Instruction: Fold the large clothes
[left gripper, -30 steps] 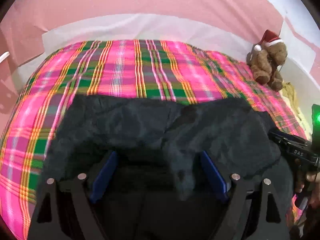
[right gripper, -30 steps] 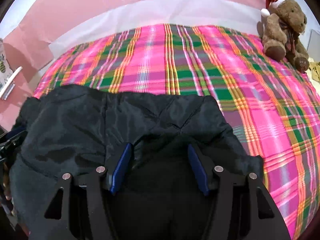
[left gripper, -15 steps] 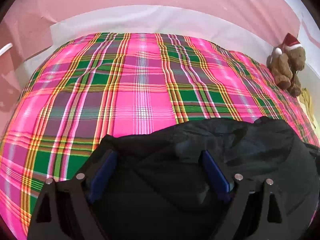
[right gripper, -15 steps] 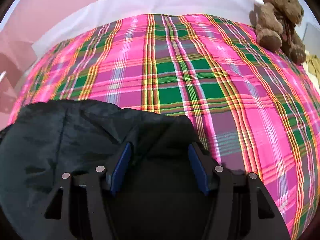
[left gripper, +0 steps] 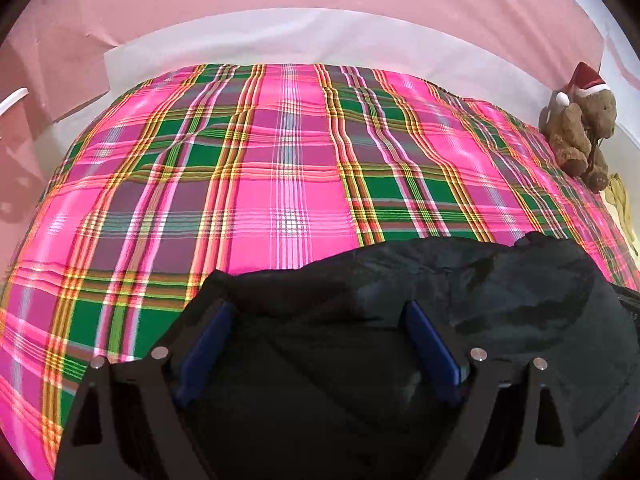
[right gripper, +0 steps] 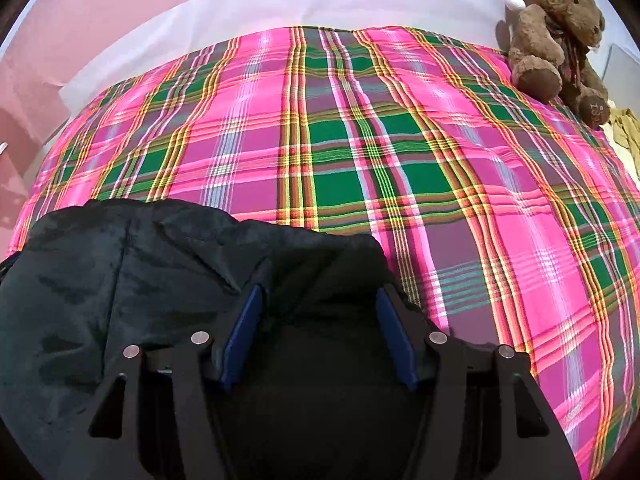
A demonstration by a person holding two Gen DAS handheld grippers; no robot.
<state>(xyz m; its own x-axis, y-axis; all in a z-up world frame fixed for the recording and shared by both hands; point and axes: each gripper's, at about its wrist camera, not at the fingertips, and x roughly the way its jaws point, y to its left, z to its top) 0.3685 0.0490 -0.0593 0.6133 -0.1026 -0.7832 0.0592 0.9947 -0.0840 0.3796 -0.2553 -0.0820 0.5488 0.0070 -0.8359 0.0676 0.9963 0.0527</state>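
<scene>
Much bare plaid bedspread [left gripper: 280, 184] (far side) beyond black garment [left gripper: 500, 288].

Black garment [left gripper: 500, 292] cut off below; grip unclear

Both wrist fisheyes look steeply down, close over the plaid bedspread [left gripper: 288, 184] — sharing the teddy bear [right gripper: 556, 36].

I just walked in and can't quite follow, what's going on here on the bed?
A person is folding a dark garment on a pink plaid blanket, with a gripper in each hand. The left gripper and the right gripper stand wide, dark cloth bunched between their fingers. A teddy bear sits at the far corner.
</scene>
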